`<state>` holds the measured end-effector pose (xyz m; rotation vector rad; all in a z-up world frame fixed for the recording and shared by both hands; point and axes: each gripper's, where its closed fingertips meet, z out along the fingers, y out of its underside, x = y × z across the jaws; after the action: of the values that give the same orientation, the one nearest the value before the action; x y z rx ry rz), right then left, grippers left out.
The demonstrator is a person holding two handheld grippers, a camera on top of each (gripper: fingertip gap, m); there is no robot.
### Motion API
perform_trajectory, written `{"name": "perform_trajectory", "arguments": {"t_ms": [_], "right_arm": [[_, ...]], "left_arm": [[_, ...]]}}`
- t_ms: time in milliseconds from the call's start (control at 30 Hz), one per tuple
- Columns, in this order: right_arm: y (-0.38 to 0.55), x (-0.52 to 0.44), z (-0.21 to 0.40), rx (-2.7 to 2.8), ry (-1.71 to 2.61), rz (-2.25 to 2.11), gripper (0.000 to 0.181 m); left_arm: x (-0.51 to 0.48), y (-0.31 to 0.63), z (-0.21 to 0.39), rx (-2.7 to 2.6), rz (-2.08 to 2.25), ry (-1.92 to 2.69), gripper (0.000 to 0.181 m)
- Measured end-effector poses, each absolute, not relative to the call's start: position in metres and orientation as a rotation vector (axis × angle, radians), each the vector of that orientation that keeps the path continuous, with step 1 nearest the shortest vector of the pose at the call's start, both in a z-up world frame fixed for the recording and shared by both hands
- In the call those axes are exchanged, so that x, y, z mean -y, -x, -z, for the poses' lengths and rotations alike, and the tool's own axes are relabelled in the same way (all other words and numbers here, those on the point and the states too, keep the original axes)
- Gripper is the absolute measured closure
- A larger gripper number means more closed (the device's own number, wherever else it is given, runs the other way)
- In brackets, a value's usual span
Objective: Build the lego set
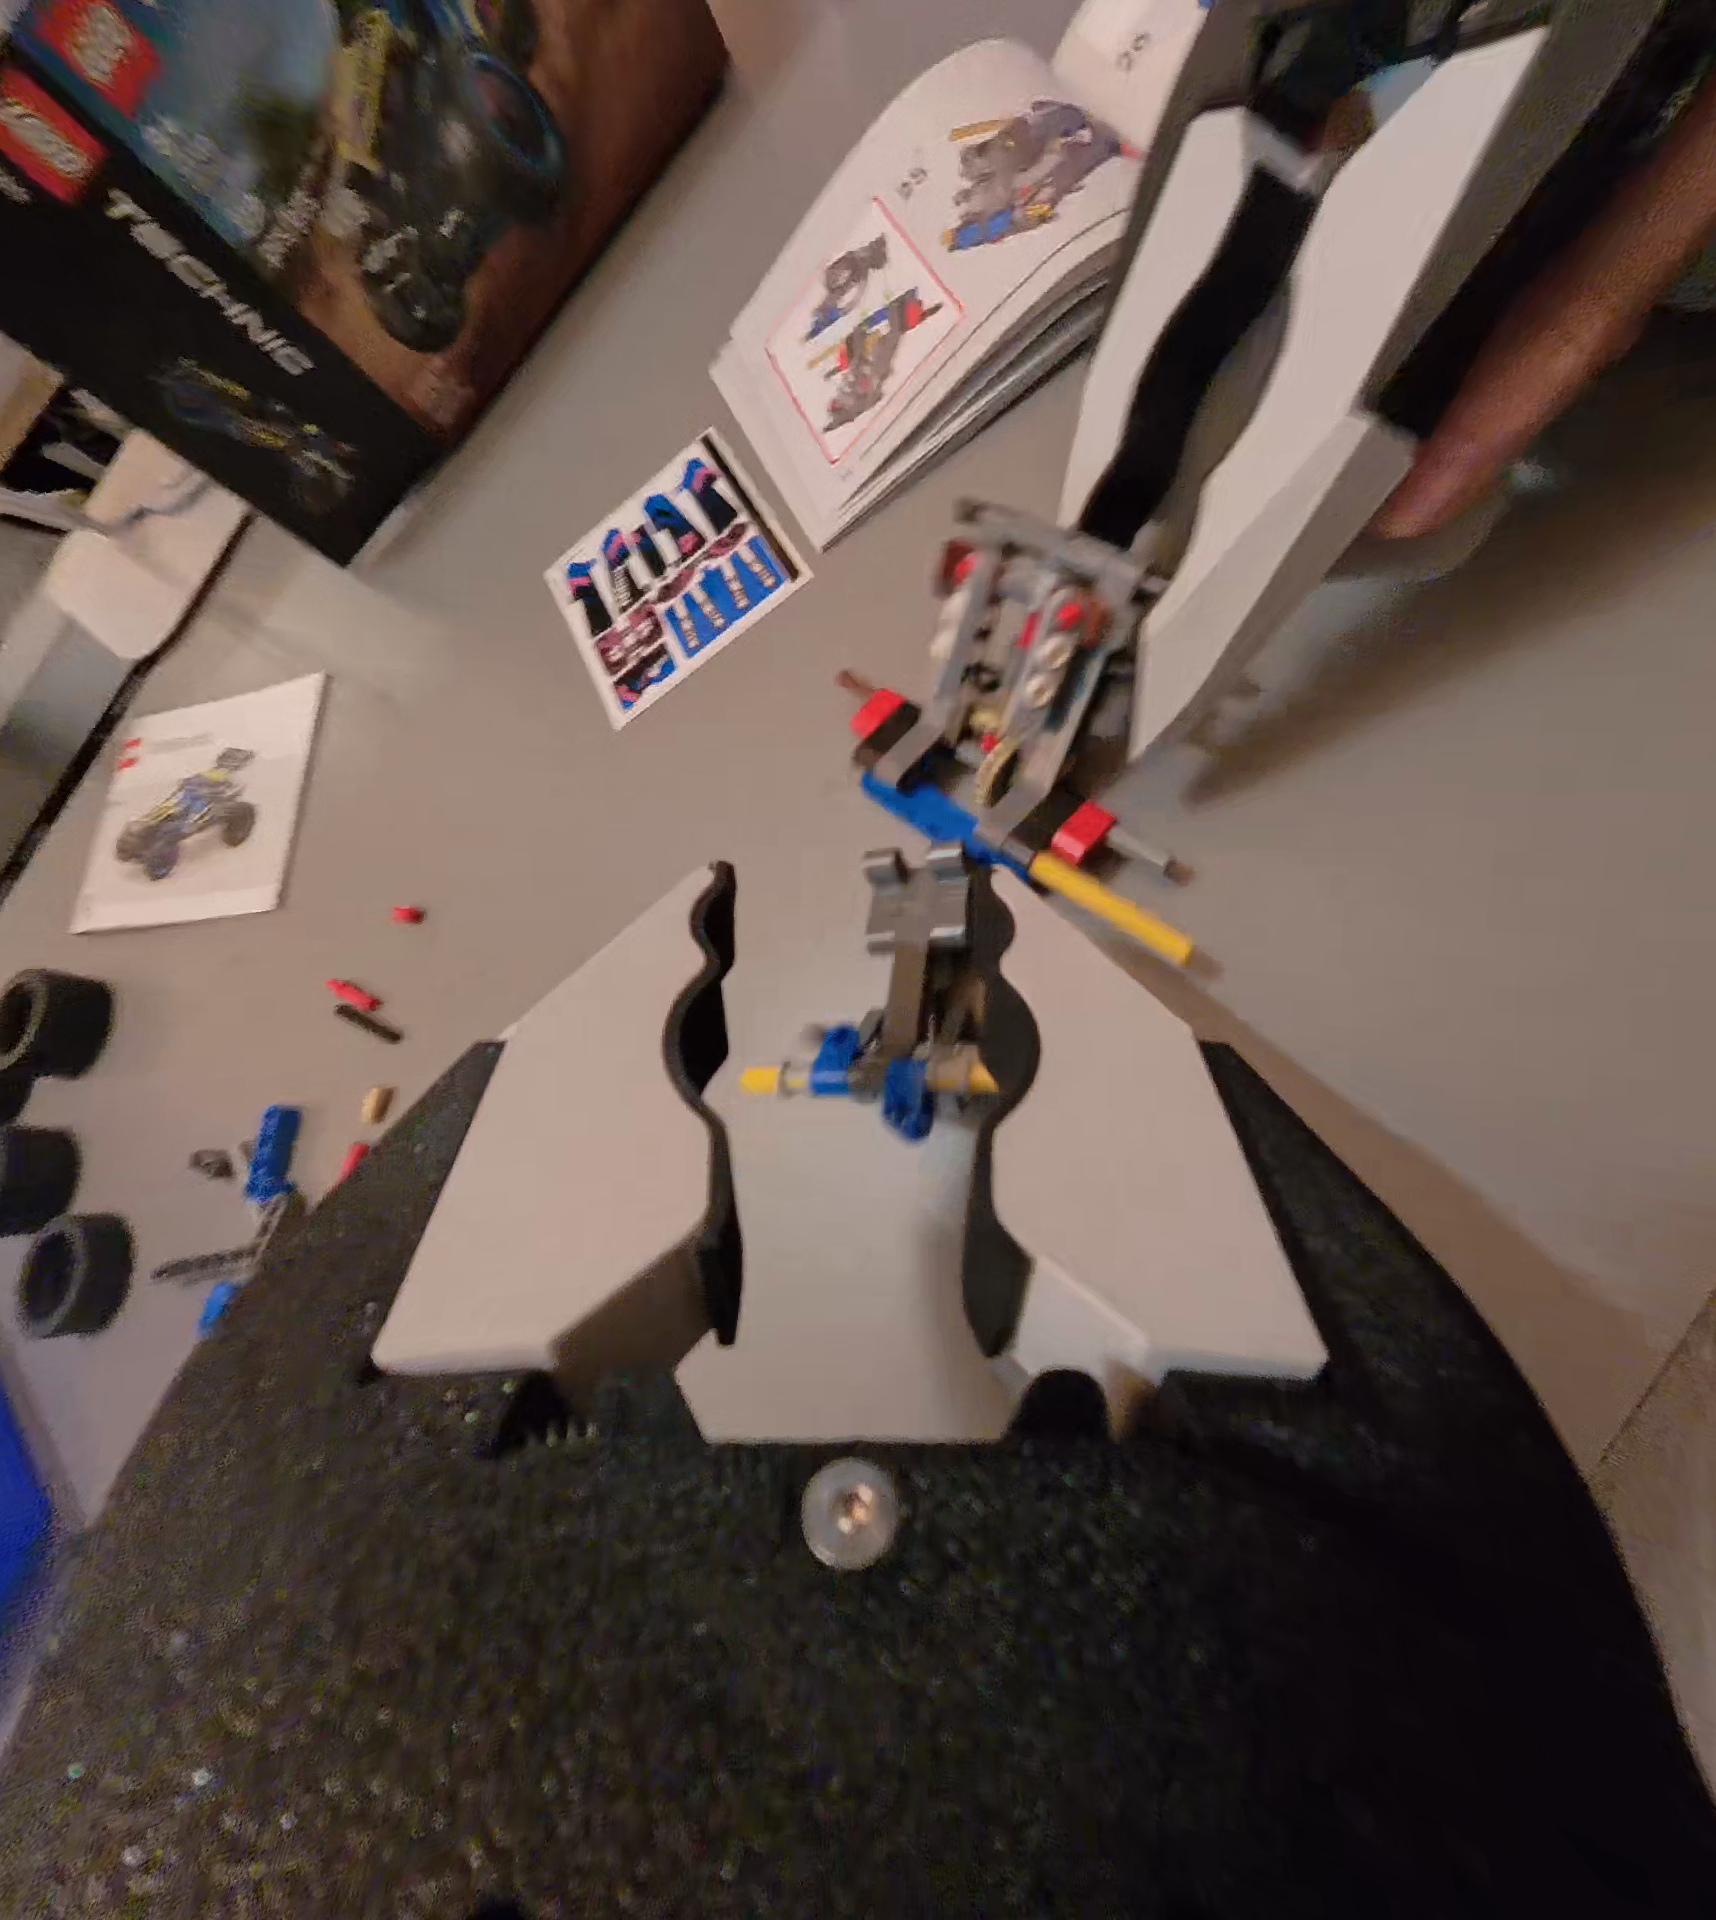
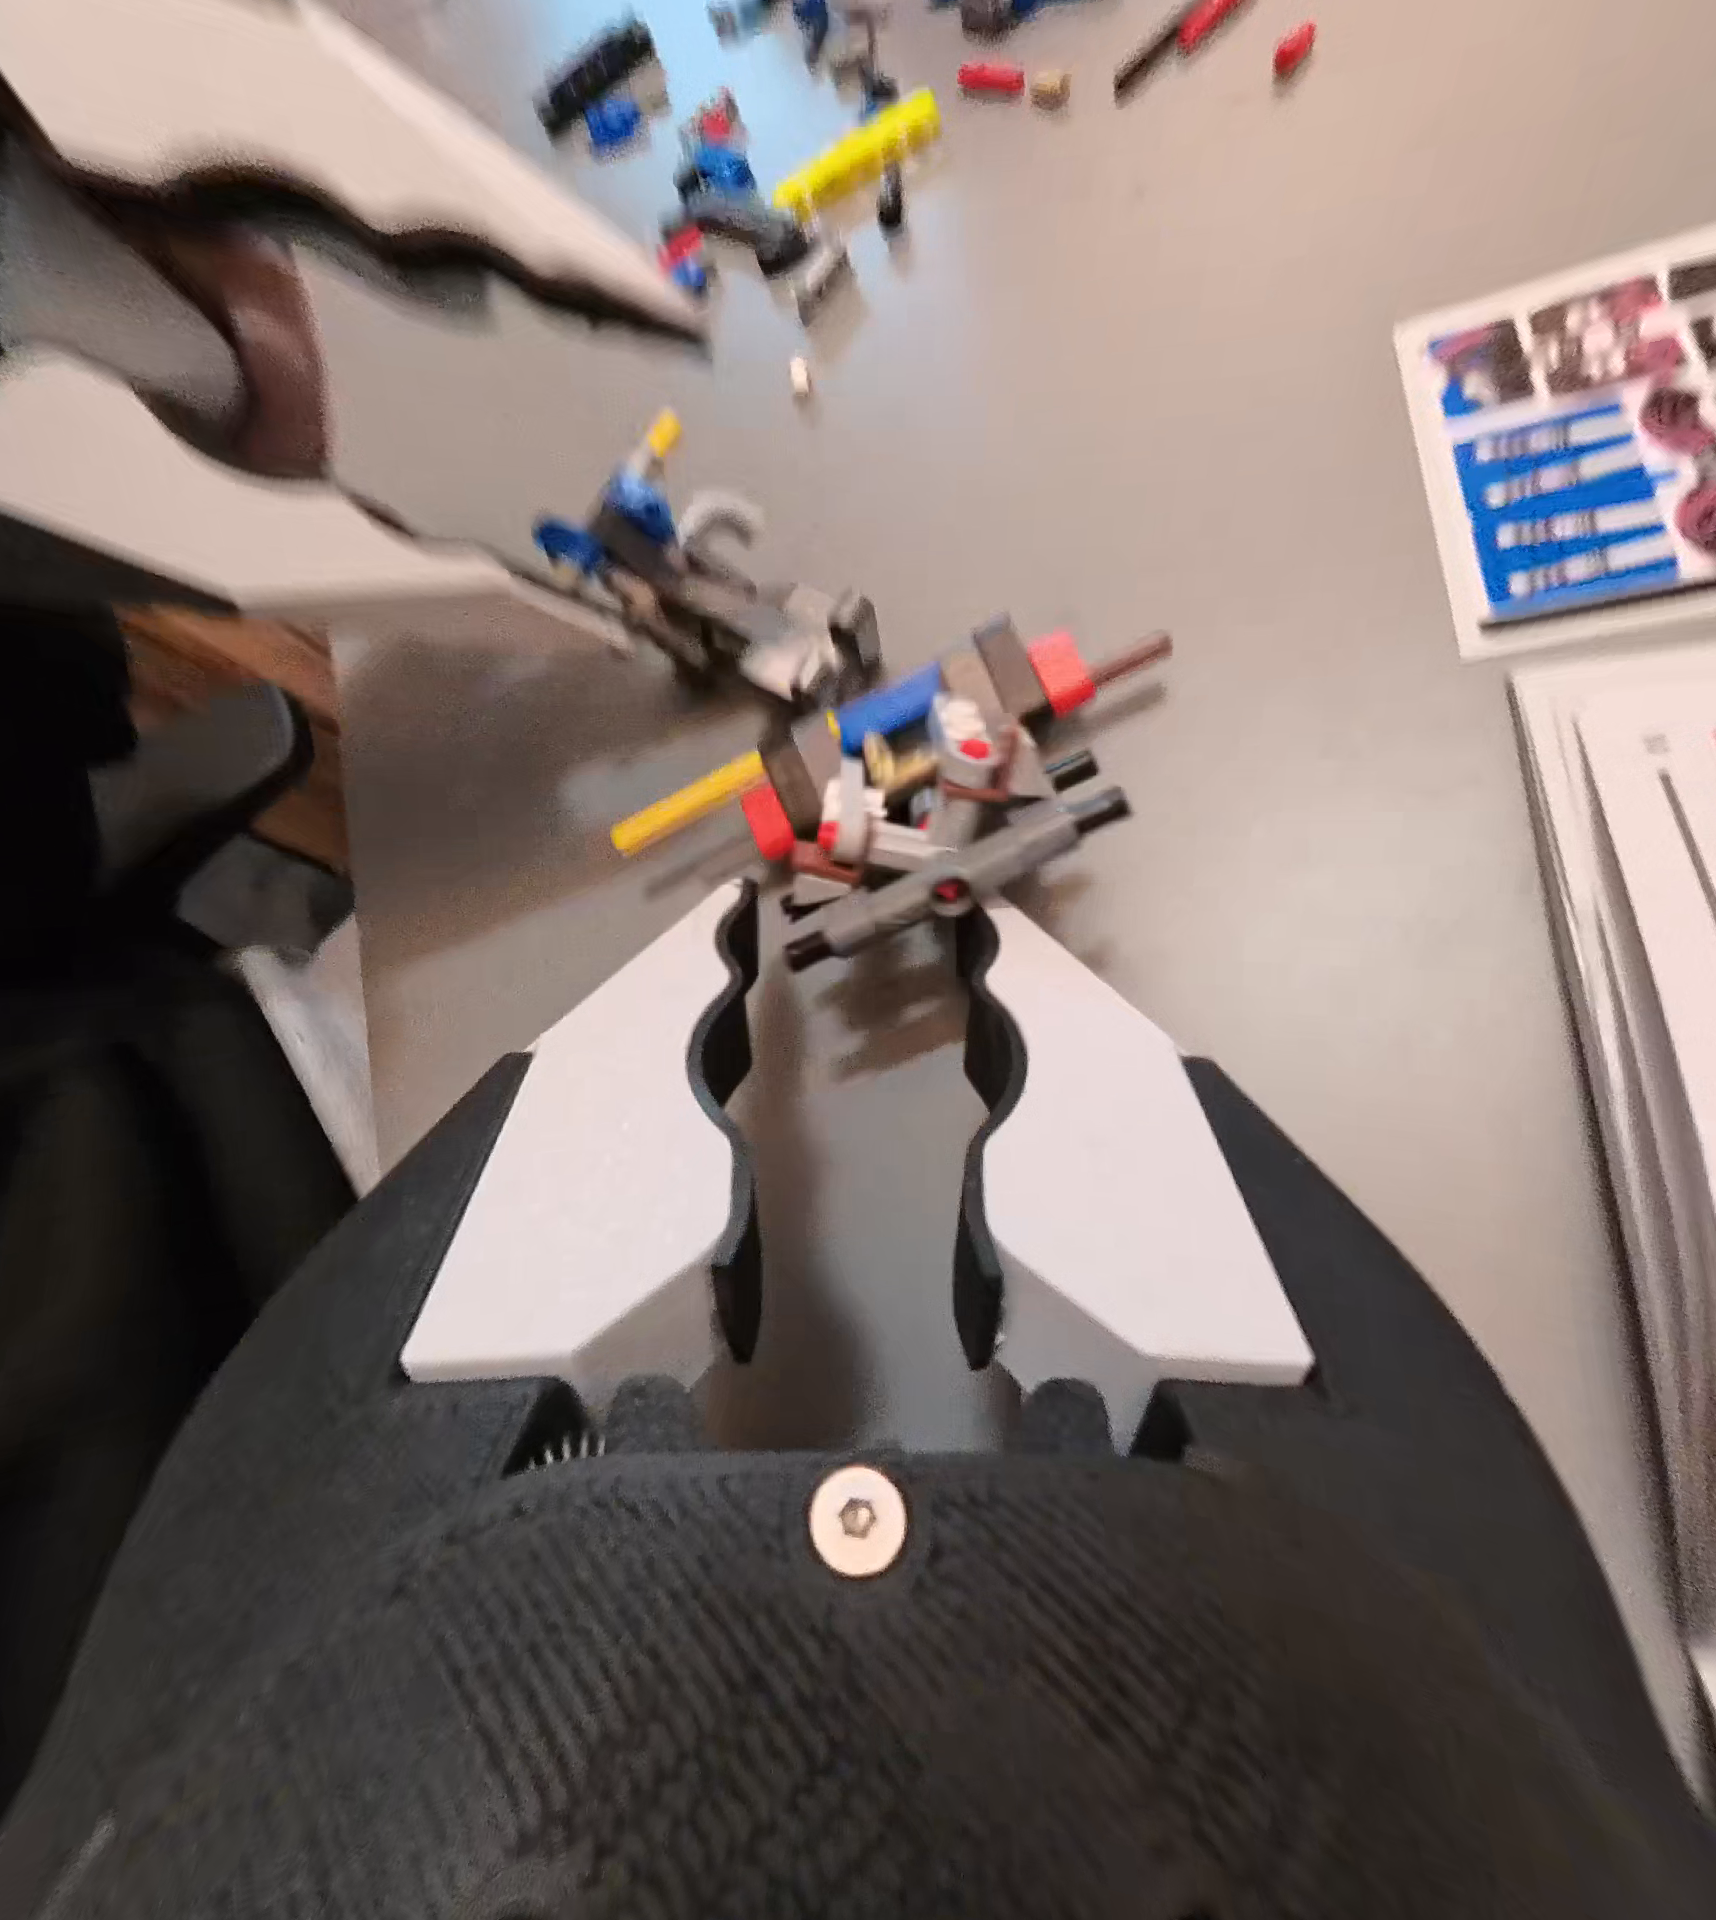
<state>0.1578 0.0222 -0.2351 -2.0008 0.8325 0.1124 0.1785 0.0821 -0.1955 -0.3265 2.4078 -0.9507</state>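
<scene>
Closest to the left wrist camera, the left gripper (image 1: 849, 914) holds a small grey sub-assembly (image 1: 911, 966) with blue and yellow parts at its base; the piece leans against the right finger, while the left finger seems to stand a little away from it, so the jaws are at a medium opening. In the right wrist view this same gripper (image 2: 615, 613) comes from the left with the sub-assembly (image 2: 719, 603) at its tips.

Just beyond it lies the main lego chassis (image 1: 1015, 707), grey with red, blue and yellow beams, low over the grey surface (image 1: 1456, 883). The right gripper (image 1: 1140, 613) grasps its far end. In the right wrist view the right gripper (image 2: 869, 914) has its jaws narrow around a grey bar of the chassis (image 2: 927, 790). The two assemblies are very near each other; I cannot tell if they touch.

On the left of the left view lie four black tyres (image 1: 33, 1132) and loose small parts (image 1: 314, 1122). Further away lie a leaflet (image 1: 199, 810), a sticker sheet (image 1: 677, 592) and an open instruction booklet (image 1: 937, 301). At the far end stands the set box (image 1: 293, 229). A hand (image 1: 1581, 312) holds the right gripper body.
</scene>
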Motion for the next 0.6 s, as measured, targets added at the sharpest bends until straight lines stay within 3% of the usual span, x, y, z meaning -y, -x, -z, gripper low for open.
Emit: {"name": "perform_trajectory", "arguments": {"t_ms": [67, 100, 167, 300, 333, 400, 467, 567, 600], "right_arm": [[-0.144, 0.0, 0.238, -0.848, 2.07, -0.128, 0.14], [-0.144, 0.013, 0.234, -0.877, 2.073, -0.086, 0.13], [-0.151, 0.04, 0.212, -0.929, 2.04, 0.088, 0.134], [-0.145, 0.042, 0.095, -0.734, 1.751, 0.451, 0.142], [-0.143, 0.037, 0.062, -0.709, 1.611, 0.489, 0.139], [-0.142, 0.027, 0.028, -0.73, 1.442, 0.464, 0.114], [-0.146, 0.007, 0.026, -0.772, 1.421, 0.334, 0.084], [-0.167, -0.014, 0.058, -0.894, 1.442, 0.138, 0.093], [-0.18, -0.011, 0.081, -0.978, 1.51, 0.128, 0.087]], "left_arm": [[-0.104, -0.178, 0.195, -2.402, 0.936, 0.379, 0.124], [-0.114, -0.175, 0.198, -2.417, 0.953, 0.413, 0.12], [-0.125, -0.169, 0.206, -2.457, 1.062, 0.464, 0.117], [-0.128, -0.164, 0.213, -2.488, 1.268, 0.53, 0.121], [-0.13, -0.167, 0.215, -2.491, 1.258, 0.539, 0.118], [-0.13, -0.166, 0.219, -2.525, 1.23, 0.48, 0.114], [-0.129, -0.165, 0.226, -2.577, 1.195, 0.43, 0.112], [-0.126, -0.167, 0.236, -2.616, 1.174, 0.414, 0.109], [-0.125, -0.168, 0.237, -2.622, 1.171, 0.408, 0.109]]}}
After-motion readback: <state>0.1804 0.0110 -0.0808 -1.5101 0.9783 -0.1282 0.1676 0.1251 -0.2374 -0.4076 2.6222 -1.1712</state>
